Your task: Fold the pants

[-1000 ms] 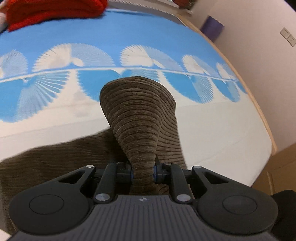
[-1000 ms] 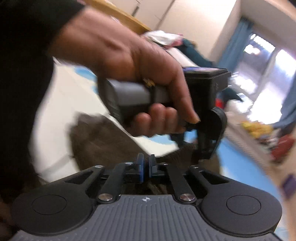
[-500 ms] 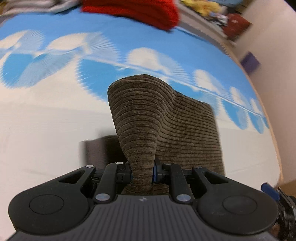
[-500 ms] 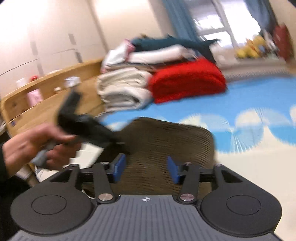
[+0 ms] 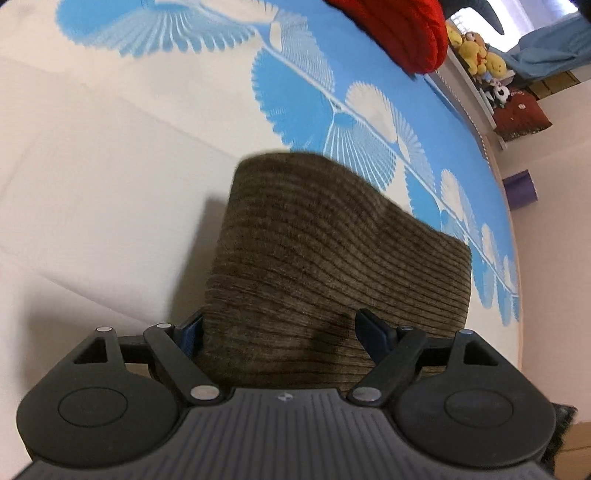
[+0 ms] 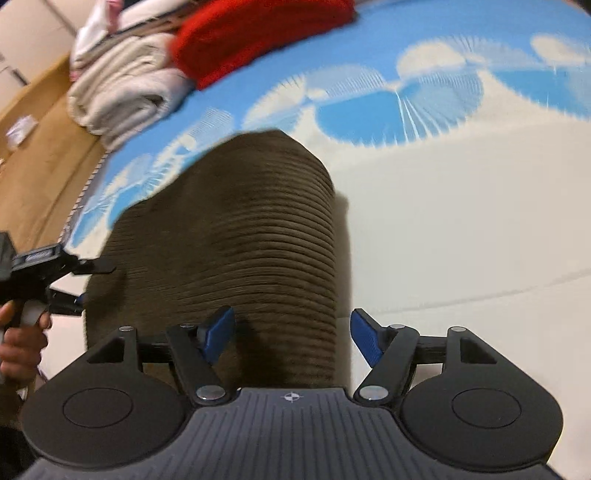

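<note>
The brown corduroy pants [image 5: 332,266] lie folded into a compact block on the white and blue bed sheet [image 5: 110,166]. My left gripper [image 5: 282,332] is open, its blue pads wide apart on either side of the fold's near edge. The pants also show in the right wrist view [image 6: 258,240]. My right gripper [image 6: 291,334] is open over the near right part of the fold. The left gripper [image 6: 55,273] shows at the far left of that view, held in a hand.
A red blanket [image 5: 399,29] and folded white bedding [image 6: 122,85] lie at the far side of the bed. Stuffed toys [image 5: 480,55] sit on a shelf beyond. A wooden bed frame [image 6: 40,147] runs along the left. A purple box [image 5: 521,188] stands by the wall.
My left gripper has opened and let go of the pants. The fold now lies flat on the bed. My right gripper stays open and has moved closer over the fold.
</note>
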The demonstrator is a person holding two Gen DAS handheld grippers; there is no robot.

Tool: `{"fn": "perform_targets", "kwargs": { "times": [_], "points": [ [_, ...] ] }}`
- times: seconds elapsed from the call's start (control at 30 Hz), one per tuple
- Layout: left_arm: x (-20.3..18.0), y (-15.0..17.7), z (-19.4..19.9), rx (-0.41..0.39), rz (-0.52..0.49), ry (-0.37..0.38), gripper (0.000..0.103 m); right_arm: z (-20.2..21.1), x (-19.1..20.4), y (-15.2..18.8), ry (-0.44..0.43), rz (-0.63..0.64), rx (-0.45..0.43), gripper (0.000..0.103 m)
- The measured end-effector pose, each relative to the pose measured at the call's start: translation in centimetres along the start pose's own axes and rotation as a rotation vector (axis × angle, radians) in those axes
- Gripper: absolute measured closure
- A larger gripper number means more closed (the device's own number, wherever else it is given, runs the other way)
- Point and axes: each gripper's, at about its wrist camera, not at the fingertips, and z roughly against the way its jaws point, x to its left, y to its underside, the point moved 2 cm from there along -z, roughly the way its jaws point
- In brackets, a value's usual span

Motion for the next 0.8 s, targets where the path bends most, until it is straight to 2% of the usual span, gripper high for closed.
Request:
{"fn": "perform_targets", "kwargs": {
  "times": [0.1, 0.17, 0.23, 0.27, 0.3, 0.33, 0.43, 0.5, 0.53, 0.67, 0.8],
  "points": [
    [0.2, 0.2, -1.6, 0.033, 0.002, 0.005, 0.017, -2.2, -0.6, -0.5, -0.031, -0.054, 0.036, 0.023],
    [0.2, 0.2, -2.3, 0.045, -0.001, 0.006, 0.018, -3.0, -0.6, -0.9, -0.056, -0.052, 0.040, 0.022],
    [-0.1, -0.1, -2.7, 0.047, -0.003, -0.003, 0.022, -3.4, -0.1, -1.2, -0.077, -0.029, 0.040, 0.025],
    [-0.4, -0.2, -2.8, 0.048, -0.002, -0.009, 0.024, -3.4, 0.2, -1.3, -0.073, -0.010, 0.036, 0.028],
    [-0.7, -0.3, -2.8, 0.049, -0.008, -0.015, 0.033, -3.5, 0.3, -1.5, -0.072, 0.003, 0.037, 0.032],
    [-1.3, -0.5, -2.7, 0.047, -0.020, -0.018, 0.037, -3.5, 0.4, -1.6, -0.074, 0.011, 0.038, 0.034],
    [-2.6, -0.2, -2.1, 0.031, -0.065, -0.055, 0.051, -3.0, 0.5, -2.2, -0.095, 0.021, 0.033, 0.050],
    [-3.2, -0.4, -1.5, 0.013, -0.052, -0.050, 0.060, -2.3, 0.6, -2.8, -0.112, 0.026, 0.010, 0.064],
    [-3.7, -0.5, -1.2, 0.002, -0.046, -0.037, 0.063, -1.8, 0.8, -3.2, -0.119, 0.031, -0.010, 0.066],
    [-7.1, -1.2, -0.4, -0.053, -0.066, 0.015, 0.066, 1.7, 1.2, -5.6, -0.124, 0.065, -0.119, 0.075],
    [-12.0, -1.7, -0.5, -0.095, -0.106, 0.083, 0.066, 5.8, 0.0, -9.1, -0.103, 0.113, -0.183, 0.077]
  ]
}}
